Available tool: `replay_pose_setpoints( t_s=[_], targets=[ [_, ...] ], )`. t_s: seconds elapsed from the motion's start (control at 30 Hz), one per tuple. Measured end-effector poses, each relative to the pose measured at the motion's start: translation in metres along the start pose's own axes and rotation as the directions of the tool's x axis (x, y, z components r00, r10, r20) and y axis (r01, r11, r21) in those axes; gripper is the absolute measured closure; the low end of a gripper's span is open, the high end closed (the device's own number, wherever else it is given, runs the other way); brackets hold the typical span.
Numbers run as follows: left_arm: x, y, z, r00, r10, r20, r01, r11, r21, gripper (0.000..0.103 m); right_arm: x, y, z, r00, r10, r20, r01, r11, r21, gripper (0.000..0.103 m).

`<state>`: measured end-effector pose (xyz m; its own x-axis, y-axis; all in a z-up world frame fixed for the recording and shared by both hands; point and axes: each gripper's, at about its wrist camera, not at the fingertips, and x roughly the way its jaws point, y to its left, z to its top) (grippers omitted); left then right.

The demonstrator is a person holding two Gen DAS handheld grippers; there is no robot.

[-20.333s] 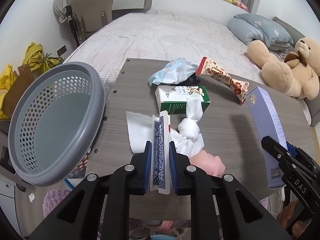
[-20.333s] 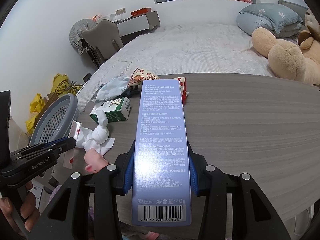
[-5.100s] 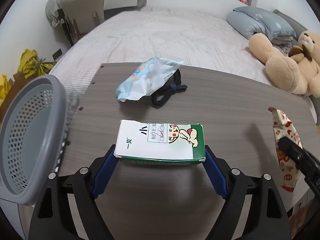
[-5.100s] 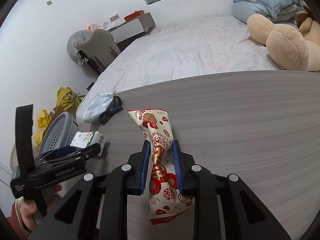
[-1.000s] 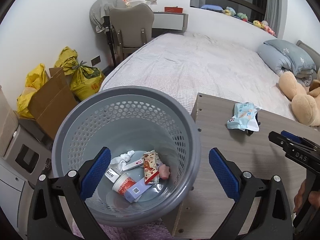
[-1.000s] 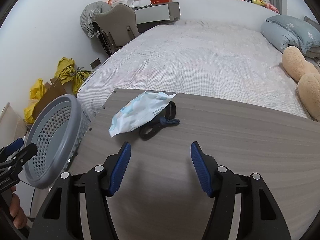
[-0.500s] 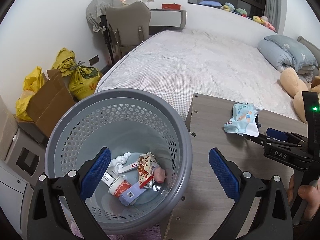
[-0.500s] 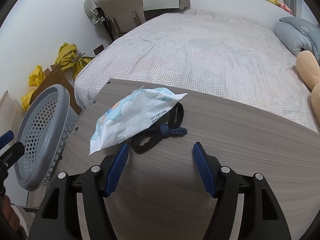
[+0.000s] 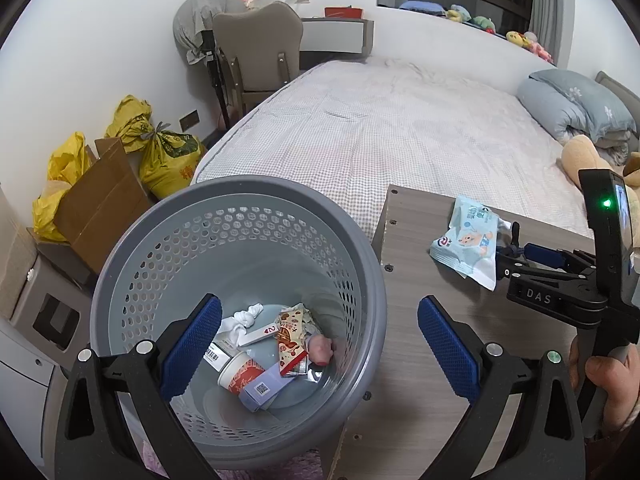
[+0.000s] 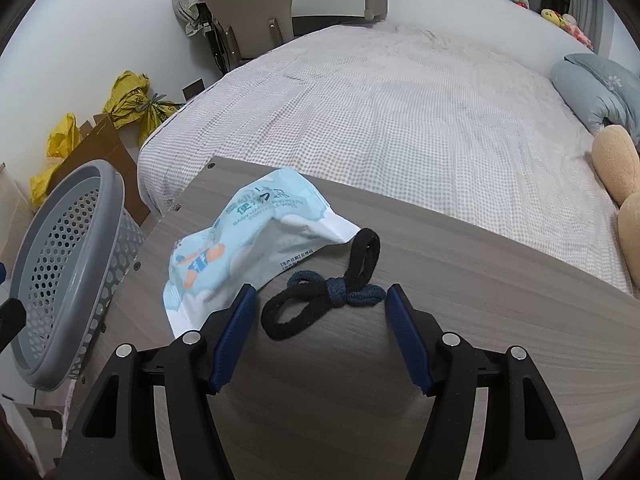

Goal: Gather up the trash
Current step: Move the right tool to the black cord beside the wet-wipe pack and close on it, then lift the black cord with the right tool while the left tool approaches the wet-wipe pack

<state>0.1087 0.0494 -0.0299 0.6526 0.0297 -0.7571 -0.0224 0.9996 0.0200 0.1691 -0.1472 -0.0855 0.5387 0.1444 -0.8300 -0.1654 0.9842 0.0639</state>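
Observation:
A grey perforated trash basket stands at the table's left edge and holds several pieces of trash: a cup, a snack wrapper, a knotted tissue, boxes. My left gripper is open and empty above the basket. A light blue wipes packet and knotted black and blue hair ties lie on the wooden table. My right gripper is open, its jaws on either side of the hair ties, its left finger at the packet's edge. The packet and the right gripper also show in the left wrist view.
A bed runs behind the table. A teddy bear and a pillow lie at the right. A chair, yellow bags and a cardboard box stand left of the basket. The basket shows left in the right wrist view.
My right gripper has moved forward and down to the hair ties and packet, which now lie between its jaws. My left gripper stays open above the basket, shifted slightly.

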Motion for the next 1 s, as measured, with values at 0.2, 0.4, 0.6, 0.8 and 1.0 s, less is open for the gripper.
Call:
replay_pose_setpoints(
  t_s=[0.2,0.4,0.6,0.8,1.0],
  targets=[
    [0.000,-0.001,-0.001,1.000,-0.004,-0.003,0.004,1.000,0.002,0.006,-0.001,0.002,-0.003,1.000,-0.015,0.019,0.015,1.000,-0.011,0.047],
    [0.000,-0.010,-0.001,1.000,-0.019,-0.005,0.019,1.000,0.015,0.006,-0.004,-0.003,-0.005,0.999,0.006,0.033,-0.006,1.000,0.011,0.082],
    [-0.002,-0.024,0.002,0.999,-0.041,0.001,0.041,0.998,0.041,0.006,-0.012,-0.010,-0.010,0.998,0.040,0.055,-0.042,0.998,0.040,0.090],
    [0.004,-0.042,0.008,0.998,-0.061,-0.005,0.061,0.996,0.071,0.006,-0.036,-0.024,-0.021,0.994,0.058,0.094,-0.067,0.993,0.095,0.091],
    [0.012,-0.063,0.016,0.996,-0.089,-0.017,0.090,0.992,0.092,0.006,-0.058,-0.041,-0.040,0.992,0.060,0.107,-0.075,0.987,0.144,0.093]
  ],
)
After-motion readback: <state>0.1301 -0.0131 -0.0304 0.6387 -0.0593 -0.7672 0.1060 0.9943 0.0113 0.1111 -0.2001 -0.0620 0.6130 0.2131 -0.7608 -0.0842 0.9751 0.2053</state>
